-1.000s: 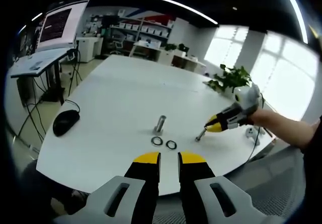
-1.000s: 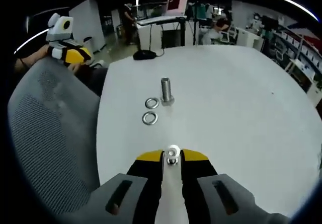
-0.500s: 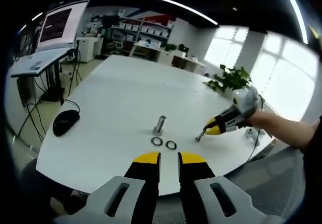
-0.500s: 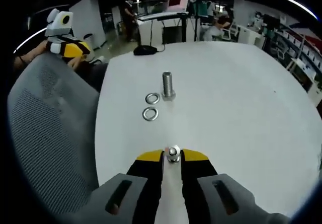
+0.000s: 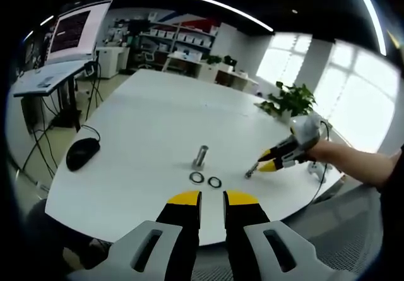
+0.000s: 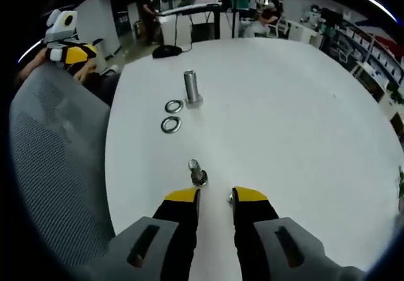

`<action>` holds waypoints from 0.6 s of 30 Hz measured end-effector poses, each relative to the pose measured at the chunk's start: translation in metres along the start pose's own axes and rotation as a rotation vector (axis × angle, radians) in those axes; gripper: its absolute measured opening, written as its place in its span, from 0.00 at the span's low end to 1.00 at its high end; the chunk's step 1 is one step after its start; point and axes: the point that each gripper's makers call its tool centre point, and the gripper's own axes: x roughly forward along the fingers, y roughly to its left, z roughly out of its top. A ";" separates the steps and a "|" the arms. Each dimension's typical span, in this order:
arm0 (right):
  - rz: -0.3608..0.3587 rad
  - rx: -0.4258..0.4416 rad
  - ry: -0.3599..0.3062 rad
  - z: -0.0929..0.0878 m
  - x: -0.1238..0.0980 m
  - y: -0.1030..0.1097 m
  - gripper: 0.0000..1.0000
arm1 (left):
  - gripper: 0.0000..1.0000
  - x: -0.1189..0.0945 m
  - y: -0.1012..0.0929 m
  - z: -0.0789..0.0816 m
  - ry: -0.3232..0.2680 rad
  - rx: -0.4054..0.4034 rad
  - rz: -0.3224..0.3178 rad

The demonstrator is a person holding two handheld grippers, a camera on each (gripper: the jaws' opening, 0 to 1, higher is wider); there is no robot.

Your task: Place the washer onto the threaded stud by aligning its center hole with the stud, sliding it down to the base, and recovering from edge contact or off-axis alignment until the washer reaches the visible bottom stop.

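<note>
A threaded steel stud (image 5: 201, 156) stands upright on the white table (image 5: 158, 117). Two washers (image 5: 197, 177) (image 5: 215, 182) lie flat just in front of it. In the right gripper view the stud (image 6: 191, 89) stands beyond both washers (image 6: 173, 106) (image 6: 170, 124). A small bolt with a nut (image 6: 197, 173) rests on the table just ahead of my right gripper (image 6: 214, 196), which is open and apart from it. The left gripper view shows the same bolt (image 5: 249, 171) at the right gripper's (image 5: 265, 164) tips. My left gripper (image 5: 212, 199) hovers at the near table edge, narrowly open, holding nothing.
A black mouse (image 5: 83, 153) lies at the table's left side. A grey mesh chair back (image 6: 50, 167) stands beside the table edge. A potted plant (image 5: 290, 98) and a cable sit near the far right edge. Desks, monitors and shelves stand beyond.
My right gripper has opened and drawn back, leaving the small bolt on the table. The left gripper has stayed put.
</note>
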 end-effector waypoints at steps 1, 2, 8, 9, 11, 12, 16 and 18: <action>-0.004 0.003 0.003 -0.002 0.001 -0.001 0.22 | 0.11 0.000 0.000 0.000 0.000 0.000 0.000; -0.007 0.007 0.009 -0.004 0.002 -0.002 0.22 | 0.11 0.000 0.000 0.000 -0.001 0.000 0.000; -0.031 0.004 0.056 -0.018 0.005 -0.005 0.22 | 0.11 0.000 0.000 0.000 -0.002 0.001 -0.001; -0.035 0.013 0.055 -0.018 0.005 -0.006 0.22 | 0.11 0.000 0.000 0.000 -0.002 0.000 -0.001; -0.046 0.029 0.050 -0.019 0.005 -0.008 0.22 | 0.11 0.000 0.000 0.000 -0.004 0.000 -0.001; -0.051 0.030 0.049 -0.019 0.006 -0.009 0.22 | 0.11 0.000 0.000 0.000 -0.004 0.000 -0.002; -0.069 0.042 0.032 -0.019 0.008 -0.013 0.22 | 0.11 0.000 0.000 0.001 -0.005 0.000 -0.002; -0.070 0.074 0.010 -0.018 0.009 -0.013 0.22 | 0.11 0.000 0.000 0.001 -0.007 0.000 -0.002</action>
